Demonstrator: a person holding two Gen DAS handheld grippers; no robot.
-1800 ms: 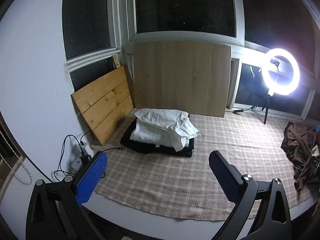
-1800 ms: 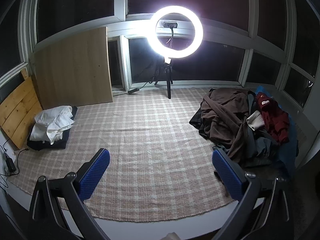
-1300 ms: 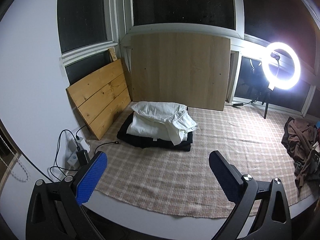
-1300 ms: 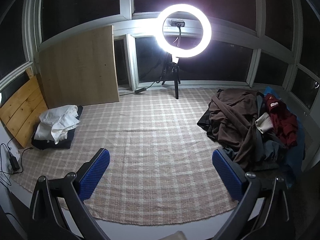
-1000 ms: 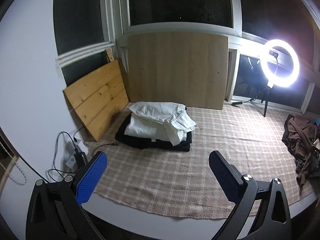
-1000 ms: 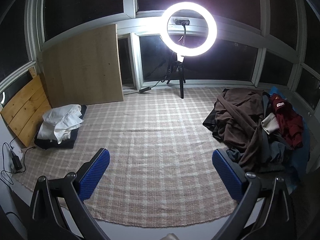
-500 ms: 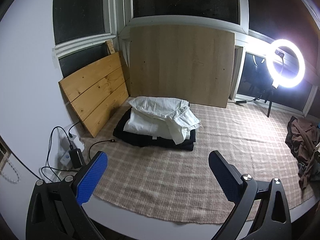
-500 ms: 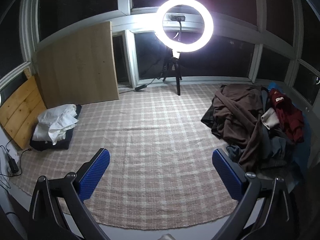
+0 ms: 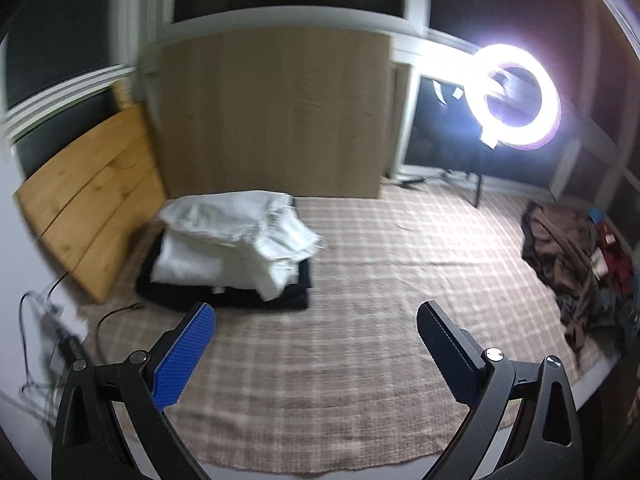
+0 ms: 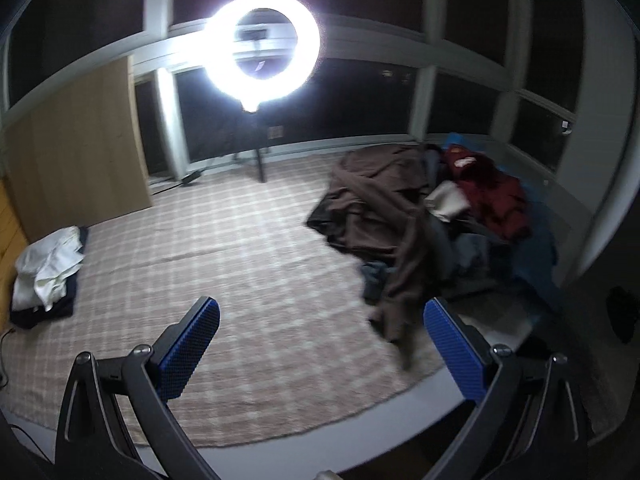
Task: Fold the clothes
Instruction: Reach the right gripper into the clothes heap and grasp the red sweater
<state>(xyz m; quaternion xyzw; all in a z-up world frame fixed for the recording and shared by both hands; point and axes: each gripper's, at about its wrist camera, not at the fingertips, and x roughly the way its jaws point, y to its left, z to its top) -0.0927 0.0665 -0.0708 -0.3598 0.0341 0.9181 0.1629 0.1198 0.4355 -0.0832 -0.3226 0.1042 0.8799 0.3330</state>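
A small share of the job looks finished: a stack of folded clothes [image 9: 236, 252] sits on the checked rug [image 9: 360, 340], white pieces on top of a dark one, at about ten o'clock from the left gripper [image 9: 316, 344] and just in front of the leaning wooden boards [image 9: 92, 208]. Far more is left. A loose heap of clothes [image 10: 424, 220] lies well apart from that stack, at about one o'clock from the right gripper [image 10: 320, 340]: a big brown garment [image 10: 384, 204] spills over the top, with a red piece [image 10: 496, 192], something pale and some blue cloth tangled behind it. By my reckoning the next garment has yet to be picked.

Both grippers hang above the near edge of the rug with their fingers spread wide, blue pads facing inward, holding nothing and touching nothing. The right one points closer to the heap. The ring light [image 10: 262, 50] glares from the windows beyond, and both views are blurred.
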